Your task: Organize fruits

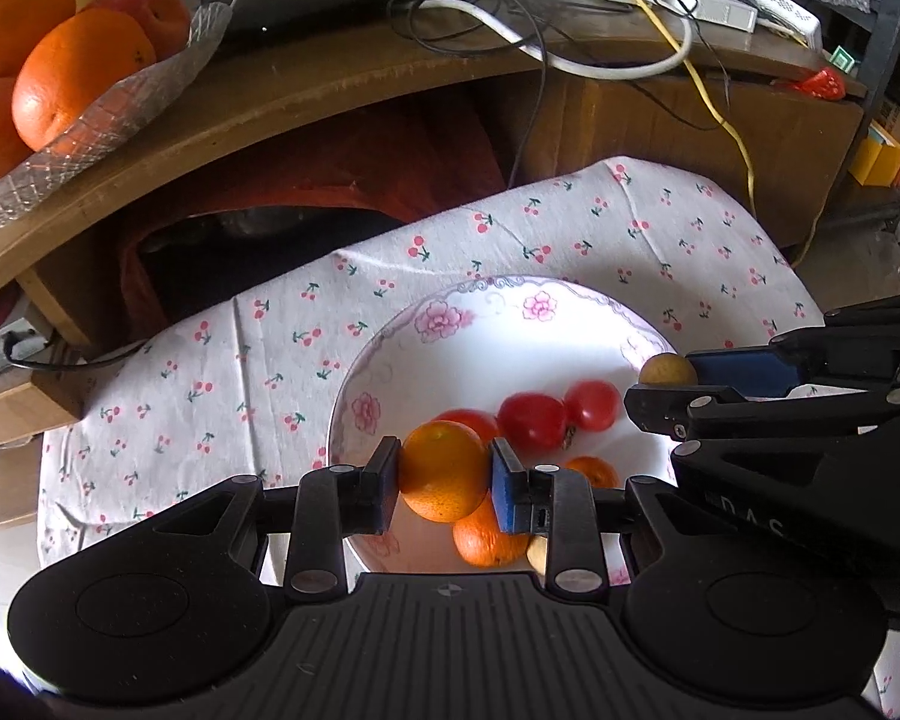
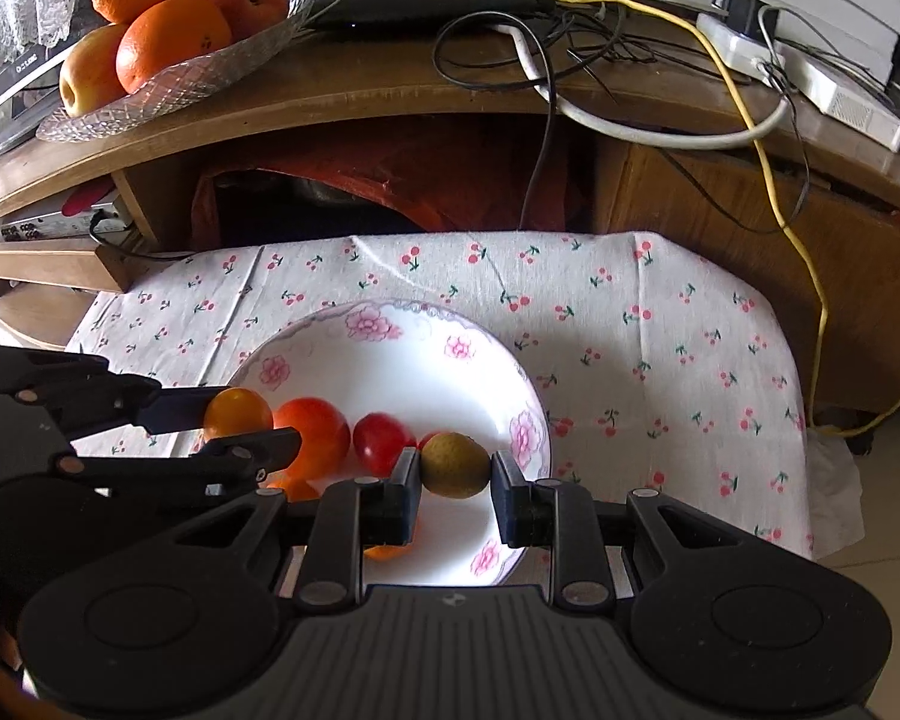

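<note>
Upper left: glass dish (image 2: pixel 168 75) stocked with oranges and apples. Centre: floral bowl (image 2: pixel 390 354) retains tomatoes and oranges, unsorted. Left gripper (image 1: pixel 444 474) clamps a small orange (image 1: pixel 444 471) above it; right gripper (image 2: pixel 456 468) clamps a greenish-brown fruit (image 2: pixel 455 465). Sorting appears partly done.

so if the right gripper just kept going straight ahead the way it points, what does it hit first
Probably the far rim of the floral bowl, or it clears that and meets the cherry-print cloth. The right gripper, holding a small greenish-brown fruit, points over the bowl; depth is unclear.
</note>
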